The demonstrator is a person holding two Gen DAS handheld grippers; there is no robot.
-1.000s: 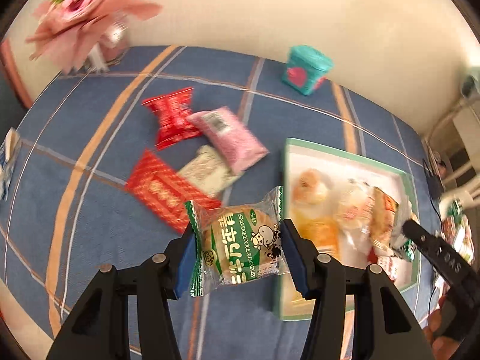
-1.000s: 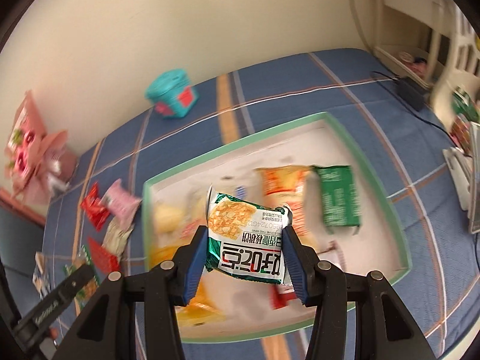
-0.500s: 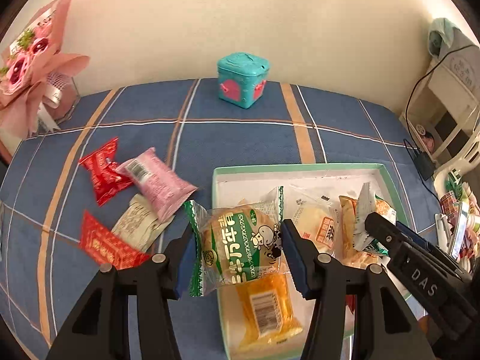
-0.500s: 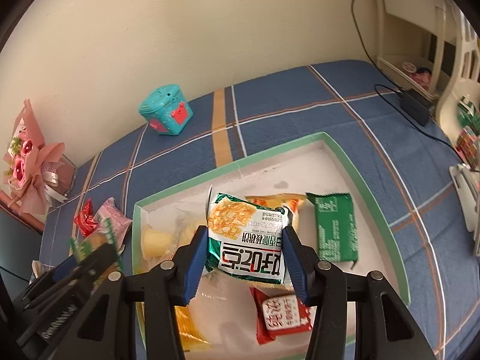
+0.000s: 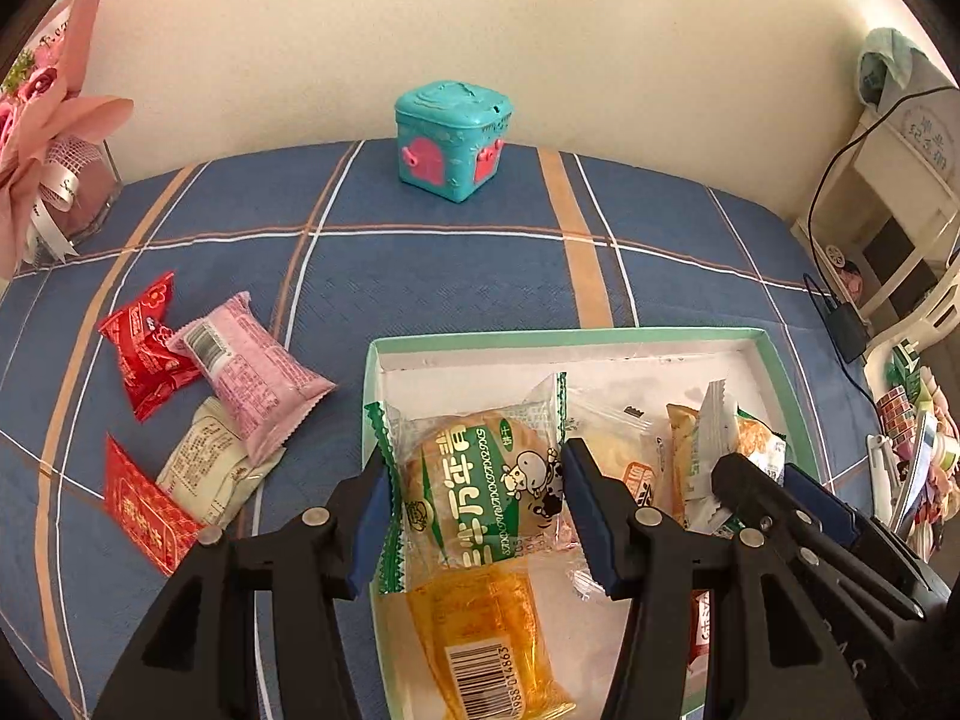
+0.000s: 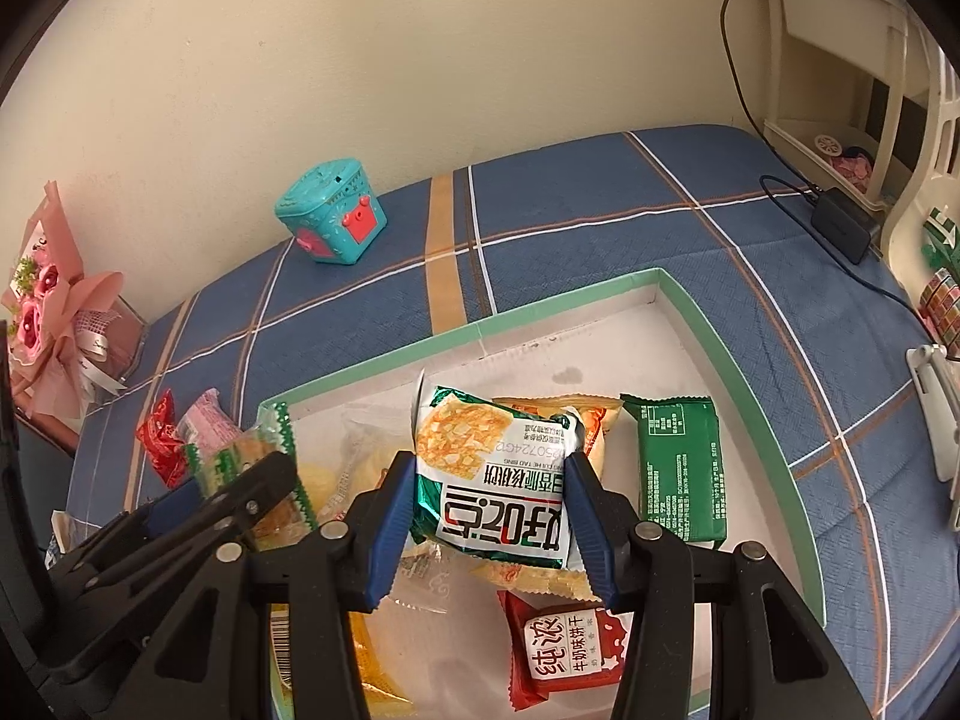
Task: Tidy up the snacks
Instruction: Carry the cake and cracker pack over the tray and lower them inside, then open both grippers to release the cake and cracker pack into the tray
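My left gripper [image 5: 474, 495] is shut on a green-and-clear biscuit packet [image 5: 480, 480], held over the left end of the green-rimmed white box [image 5: 564, 339]. My right gripper [image 6: 489, 501] is shut on a green-and-white cracker packet [image 6: 495, 480] above the middle of the same box [image 6: 480, 330]. Several snacks lie in the box: an orange packet [image 5: 486, 642], a dark green packet [image 6: 681, 471] and a red packet [image 6: 567, 651]. On the blue cloth left of the box lie a pink packet [image 5: 255, 375], two red packets [image 5: 144, 345] and a cream packet [image 5: 207, 468].
A teal toy box [image 5: 450, 138] stands at the back by the wall. A pink flower bouquet [image 5: 42, 120] is at the far left. A black charger and cable [image 6: 840, 225] lie at the right edge beside cream shelving [image 6: 840, 60].
My left gripper has carried its biscuit packet rightward, from over the cloth to over the box's left end. The right gripper has stayed over the box with its packet.
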